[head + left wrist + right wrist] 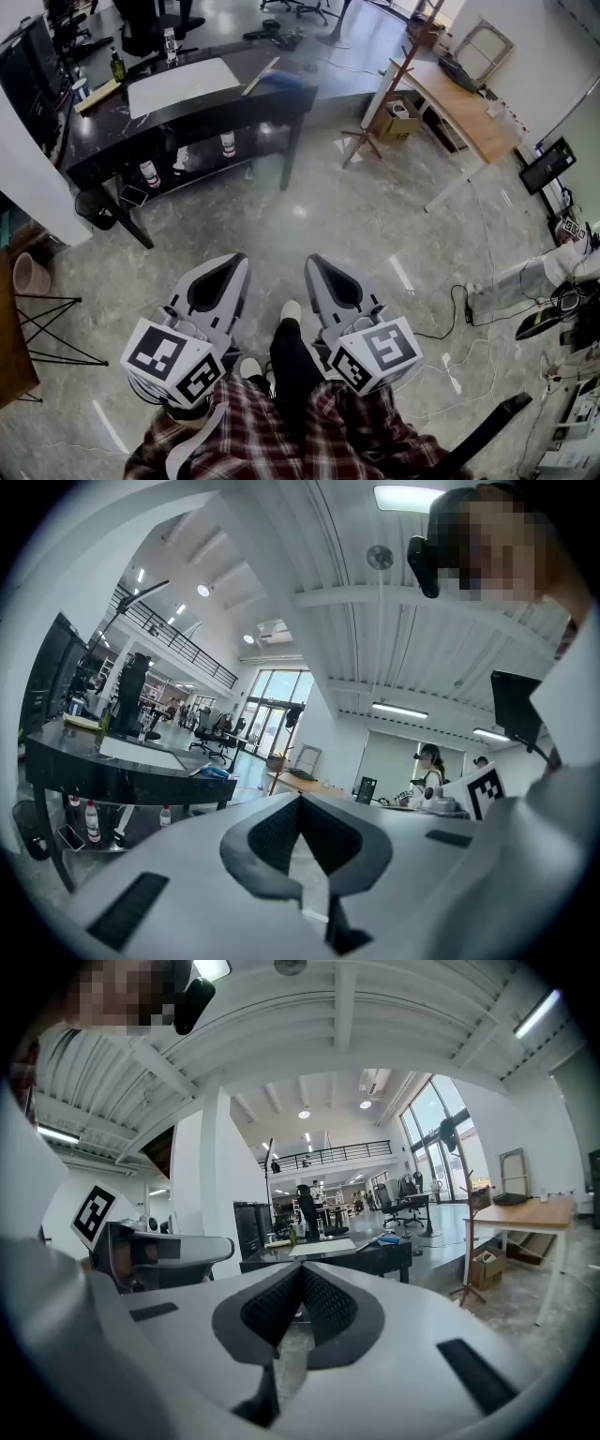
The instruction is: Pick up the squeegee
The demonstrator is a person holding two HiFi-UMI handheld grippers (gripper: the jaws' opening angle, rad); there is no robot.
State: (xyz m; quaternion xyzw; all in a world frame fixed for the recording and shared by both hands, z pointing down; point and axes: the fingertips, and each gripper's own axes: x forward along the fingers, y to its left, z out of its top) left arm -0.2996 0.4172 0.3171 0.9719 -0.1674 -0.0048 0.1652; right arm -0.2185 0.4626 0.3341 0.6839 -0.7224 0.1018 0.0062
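Observation:
A long thin tan tool (261,75), possibly the squeegee, lies on the black table (234,105) beside a blue item (281,81); it is too small to be sure. The table stands a few steps ahead of me. Both grippers are held close to my body, side by side, pointing toward it. My left gripper (239,259) is shut with nothing in it, its jaw tips meeting (300,797). My right gripper (314,260) is shut and empty too (302,1266). The blue item (214,772) shows far off in the left gripper view, and again (392,1238) in the right gripper view.
A white sheet (183,84) and bottles (117,66) lie on the table; spray bottles (228,143) stand on its lower shelf. A wooden desk (464,108), a cardboard box (398,120) and a wooden stand (375,103) are at the right. Cables (469,328) trail on the floor.

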